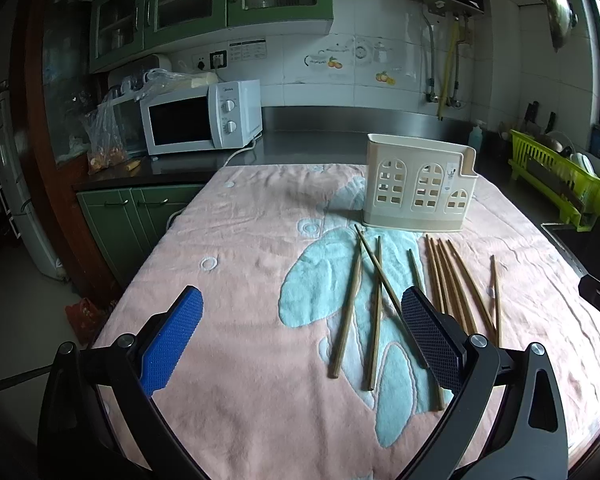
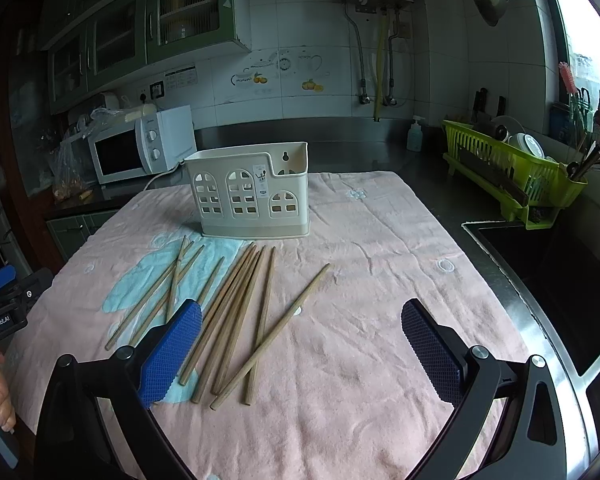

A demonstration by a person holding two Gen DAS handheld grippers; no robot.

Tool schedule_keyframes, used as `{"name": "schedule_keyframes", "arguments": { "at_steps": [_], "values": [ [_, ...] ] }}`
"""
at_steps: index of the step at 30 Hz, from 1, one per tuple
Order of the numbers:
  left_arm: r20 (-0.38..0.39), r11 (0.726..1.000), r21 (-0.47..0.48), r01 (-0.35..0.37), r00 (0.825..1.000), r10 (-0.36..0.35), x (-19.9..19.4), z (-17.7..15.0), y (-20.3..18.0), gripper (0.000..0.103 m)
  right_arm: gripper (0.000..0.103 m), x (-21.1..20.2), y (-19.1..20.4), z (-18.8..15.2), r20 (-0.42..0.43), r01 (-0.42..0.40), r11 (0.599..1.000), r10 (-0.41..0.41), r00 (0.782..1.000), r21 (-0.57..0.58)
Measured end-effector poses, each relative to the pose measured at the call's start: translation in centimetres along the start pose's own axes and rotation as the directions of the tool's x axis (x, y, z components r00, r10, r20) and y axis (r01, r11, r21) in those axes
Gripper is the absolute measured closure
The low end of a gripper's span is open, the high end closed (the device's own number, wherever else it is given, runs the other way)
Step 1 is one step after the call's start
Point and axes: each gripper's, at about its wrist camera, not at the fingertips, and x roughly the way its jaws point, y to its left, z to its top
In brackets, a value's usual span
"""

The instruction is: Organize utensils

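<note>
Several wooden chopsticks [image 1: 376, 312] [image 2: 236, 320] lie scattered on a pink and light-blue towel [image 1: 260, 240] [image 2: 360, 280]. Behind them stands a cream plastic utensil holder [image 1: 418, 186] [image 2: 252, 194] with arched window cut-outs, upright and seemingly without utensils. My left gripper [image 1: 302, 326] hovers open over the towel's near edge, its right pad in front of some chopsticks. My right gripper [image 2: 302, 338] is open too, above the near ends of the chopsticks, holding nothing. The left gripper's body [image 2: 4, 312] shows at the left edge of the right wrist view.
A white microwave [image 1: 200, 118] [image 2: 140, 146] sits at the back left on the dark counter. A green dish rack [image 1: 560, 176] [image 2: 512, 168] with dishes stands at the right, beside a sink [image 2: 540, 272]. A soap bottle [image 2: 415, 134] is at the back wall.
</note>
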Motion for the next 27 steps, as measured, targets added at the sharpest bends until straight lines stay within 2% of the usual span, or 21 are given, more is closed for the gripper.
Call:
{"name": "schedule_keyframes", "arguments": {
  "at_steps": [21,27],
  "values": [
    [0.001,1.000,-0.004,-0.014,1.000,0.014,-0.22,0.22,0.42,0.005,0.006,-0.07,0.10,0.12,0.008,-0.012,1.000,0.012,1.000,0.011],
    [-0.007,1.000,-0.012,-0.020,1.000,0.019,0.13,0.06,0.73,0.005,0.006,0.58,-0.43,-0.39,0.000,-0.016,0.999,0.016,1.000,0.044]
  ]
}}
